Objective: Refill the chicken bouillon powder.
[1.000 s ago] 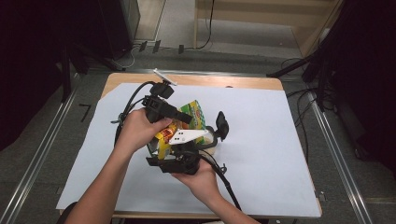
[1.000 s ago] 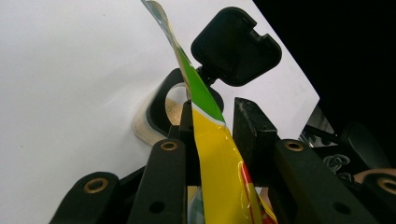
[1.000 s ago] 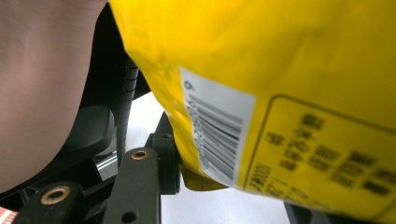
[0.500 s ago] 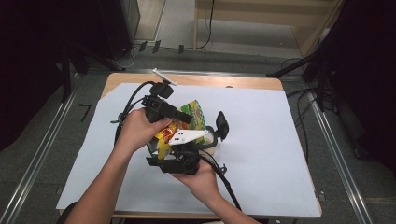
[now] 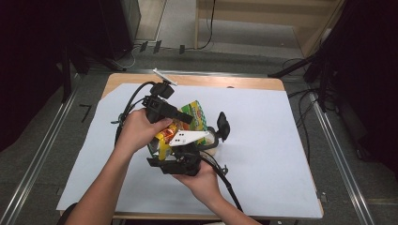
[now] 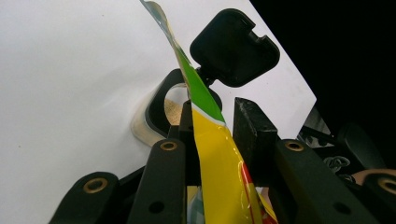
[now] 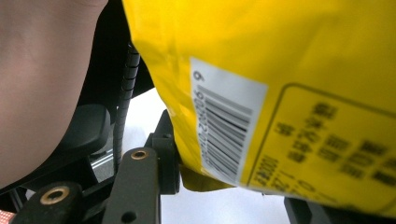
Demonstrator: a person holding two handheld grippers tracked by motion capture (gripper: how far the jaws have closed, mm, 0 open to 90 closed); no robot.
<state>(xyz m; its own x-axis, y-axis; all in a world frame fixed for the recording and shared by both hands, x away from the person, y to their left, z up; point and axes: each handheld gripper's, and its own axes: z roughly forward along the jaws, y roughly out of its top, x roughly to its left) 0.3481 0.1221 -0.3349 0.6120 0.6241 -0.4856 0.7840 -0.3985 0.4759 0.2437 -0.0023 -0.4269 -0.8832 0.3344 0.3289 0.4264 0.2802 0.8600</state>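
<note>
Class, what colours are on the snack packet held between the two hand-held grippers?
Mainly yellow with green at the top of the snack packet; clearest in the left gripper view.

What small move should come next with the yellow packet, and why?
Probably tilt the packet further toward the container below it. Both grippers, left and right, pinch the packet, and its green end hangs above the container's mouth, where a pale powder already lies.
</note>
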